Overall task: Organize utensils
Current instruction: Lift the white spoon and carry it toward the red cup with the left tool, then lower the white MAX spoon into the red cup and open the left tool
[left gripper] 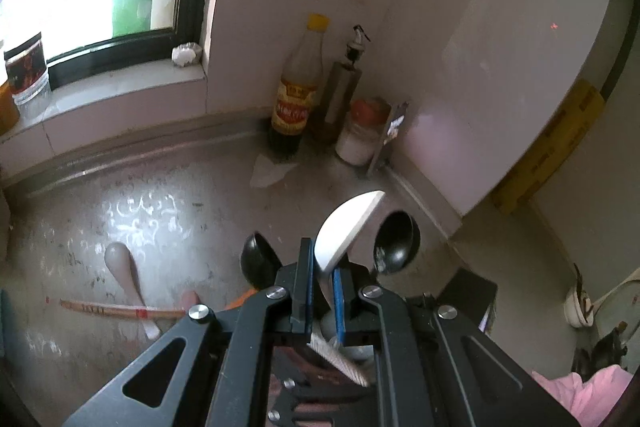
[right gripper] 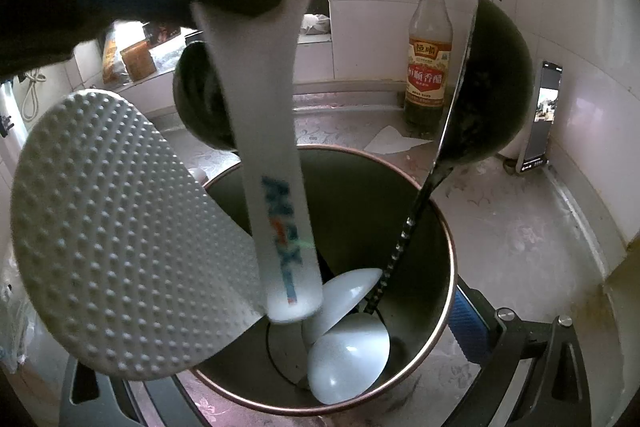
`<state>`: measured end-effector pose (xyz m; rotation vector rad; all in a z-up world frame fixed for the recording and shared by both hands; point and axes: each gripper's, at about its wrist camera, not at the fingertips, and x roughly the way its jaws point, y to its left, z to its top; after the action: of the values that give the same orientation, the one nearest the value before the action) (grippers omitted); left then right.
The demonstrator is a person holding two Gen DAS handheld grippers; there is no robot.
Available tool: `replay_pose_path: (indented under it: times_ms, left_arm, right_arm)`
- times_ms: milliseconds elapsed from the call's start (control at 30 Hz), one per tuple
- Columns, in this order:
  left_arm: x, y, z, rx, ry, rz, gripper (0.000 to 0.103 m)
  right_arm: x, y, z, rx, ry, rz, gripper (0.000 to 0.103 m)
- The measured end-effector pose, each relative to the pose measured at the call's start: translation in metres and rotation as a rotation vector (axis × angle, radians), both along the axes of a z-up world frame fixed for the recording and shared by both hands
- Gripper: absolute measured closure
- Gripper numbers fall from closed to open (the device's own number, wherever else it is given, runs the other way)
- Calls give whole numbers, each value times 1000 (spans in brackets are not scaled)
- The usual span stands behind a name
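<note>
The left gripper [left gripper: 323, 279] is grasping a white spoon [left gripper: 344, 231] between clenched fingers [left gripper: 339, 301] above the holder [right gripper: 440, 227], risking jamming against 2 ladles; the right fingers' state I cannot tell.

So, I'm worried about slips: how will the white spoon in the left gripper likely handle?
Probably stiff and light: the white spoon looks like thin moulded plastic, straight in the left gripper. Its glossy, smooth handle is pinched at one narrow spot, so it may pivot or slide. It is unlikely to be fragile.
</note>
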<state>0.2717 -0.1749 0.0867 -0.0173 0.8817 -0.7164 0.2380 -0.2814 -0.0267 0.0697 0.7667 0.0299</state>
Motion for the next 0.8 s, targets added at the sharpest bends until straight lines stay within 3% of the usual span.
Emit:
replay_pose_path:
  times_ms: [133,367,800]
  left_arm:
    - [-4,4,-2,4,37,-3,93]
    - [-14,7,2,-14,61,-16,78]
    - [-25,28,26,-60,4,25,75]
  right_arm:
    - [0,0,0,0,0,1,0]
    - [0,0,-1,-1,0,1,0]
    - [2,-1,-4,-3,0,5,0]
